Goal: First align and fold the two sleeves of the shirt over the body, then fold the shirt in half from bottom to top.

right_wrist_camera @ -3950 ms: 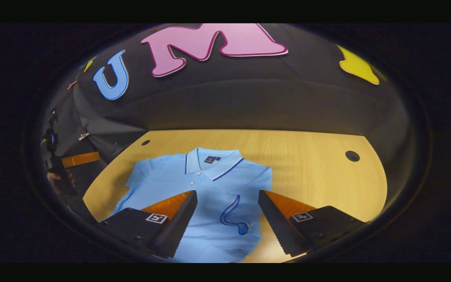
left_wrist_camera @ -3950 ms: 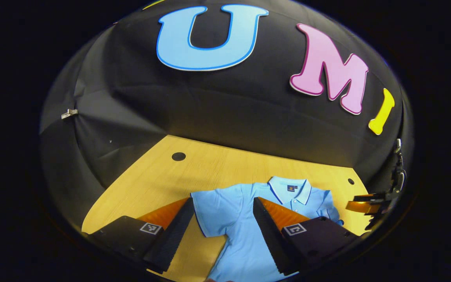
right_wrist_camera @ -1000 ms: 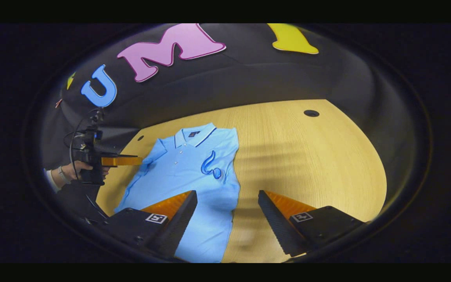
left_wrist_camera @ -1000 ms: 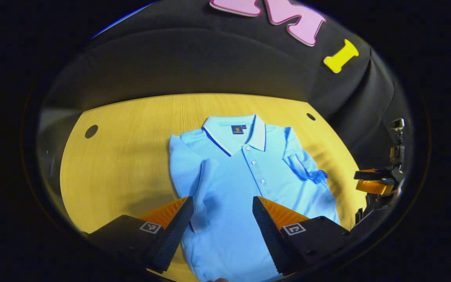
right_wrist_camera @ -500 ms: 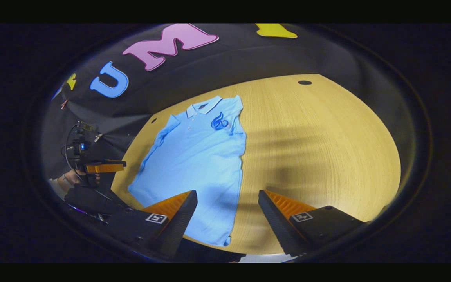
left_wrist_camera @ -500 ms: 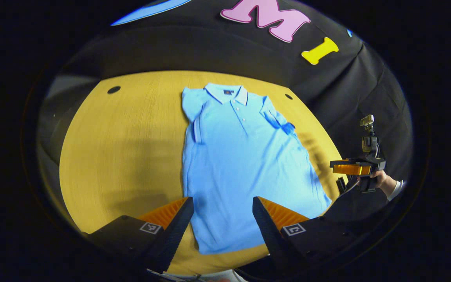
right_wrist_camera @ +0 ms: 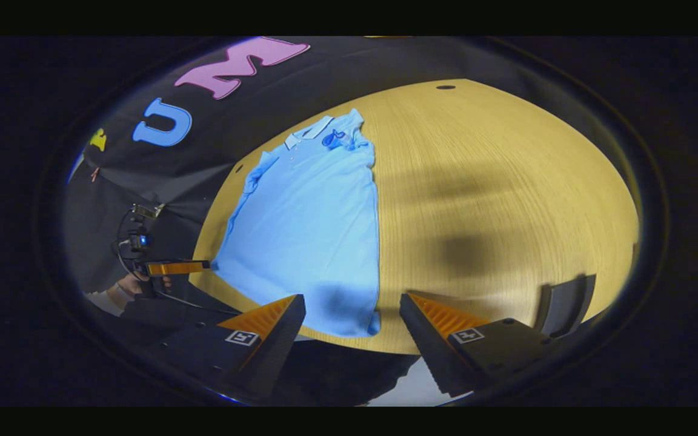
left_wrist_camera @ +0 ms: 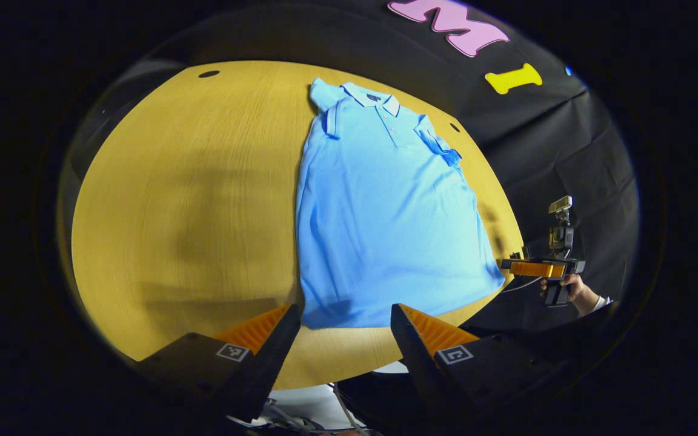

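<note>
Blue shirt (left_wrist_camera: 379, 212): hem toward both grippers, collar at 12 o'clock; left gripper (left_wrist_camera: 344, 339) and right gripper (right_wrist_camera: 352, 330) spread wide, empty, near its bottom corners.

1 shirt (left_wrist_camera: 379, 206), 1 table (left_wrist_camera: 191, 200), 2 grippers

Bare table (left_wrist_camera: 191, 181) on both sides of the shirt (left_wrist_camera: 379, 212) – nothing standing on the wood. Shirt's near hem sits by the table's front edge. Grey upright piece (right_wrist_camera: 564, 303) at that edge, well right of the shirt – only obstacle.
</note>
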Demonstrator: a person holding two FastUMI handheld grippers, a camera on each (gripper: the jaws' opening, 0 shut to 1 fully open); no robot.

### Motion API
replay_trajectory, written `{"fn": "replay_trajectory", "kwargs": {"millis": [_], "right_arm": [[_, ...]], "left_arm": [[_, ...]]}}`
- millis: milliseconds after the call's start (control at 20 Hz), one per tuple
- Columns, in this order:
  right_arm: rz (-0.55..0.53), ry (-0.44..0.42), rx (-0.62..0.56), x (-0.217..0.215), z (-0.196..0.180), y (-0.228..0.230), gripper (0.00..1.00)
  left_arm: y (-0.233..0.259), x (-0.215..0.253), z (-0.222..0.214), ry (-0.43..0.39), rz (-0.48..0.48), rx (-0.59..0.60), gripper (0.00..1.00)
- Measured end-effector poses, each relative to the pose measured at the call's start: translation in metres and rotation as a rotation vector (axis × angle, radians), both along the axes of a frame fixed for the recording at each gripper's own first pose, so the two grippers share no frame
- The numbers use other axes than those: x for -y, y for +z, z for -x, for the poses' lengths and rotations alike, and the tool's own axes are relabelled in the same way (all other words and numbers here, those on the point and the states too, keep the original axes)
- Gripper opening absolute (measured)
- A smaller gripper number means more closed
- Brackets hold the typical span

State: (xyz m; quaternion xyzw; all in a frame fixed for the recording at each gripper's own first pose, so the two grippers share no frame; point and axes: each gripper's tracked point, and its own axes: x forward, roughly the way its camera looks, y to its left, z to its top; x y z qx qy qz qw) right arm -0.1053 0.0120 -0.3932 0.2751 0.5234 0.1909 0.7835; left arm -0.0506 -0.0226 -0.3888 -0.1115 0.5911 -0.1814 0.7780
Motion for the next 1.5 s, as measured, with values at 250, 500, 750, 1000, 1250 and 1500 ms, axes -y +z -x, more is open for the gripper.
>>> {"fn": "replay_trajectory", "kwargs": {"millis": [250,500,750,1000,1250,1500], "right_arm": [[-0.115,-0.033,-0.089,-0.014,0.012,0.003,0.92],[-0.285,-0.164,-0.243,-0.017,0.016,0.005,0.95],[-0.343,-0.18,-0.29,-0.03,0.015,0.006,0.88],[-0.335,-0.17,-0.302,-0.048,0.0,-0.001,0.73],[-0.275,-0.164,-0.309,-0.048,-0.001,-0.018,0.36],[-0.262,-0.184,-0.267,-0.051,-0.011,-0.023,0.03]], "left_arm": [[-0.016,-0.001,0.015,0.004,0.019,-0.07,0.96],[-0.018,0.002,0.01,0.045,0.093,-0.126,0.92],[-0.019,0.005,0.002,0.134,0.153,-0.189,0.89],[-0.024,0.014,-0.002,0.122,0.139,-0.202,0.76],[-0.039,0.023,-0.002,0.106,0.122,-0.227,0.51],[-0.035,0.029,-0.007,0.079,0.126,-0.188,0.06]]}}
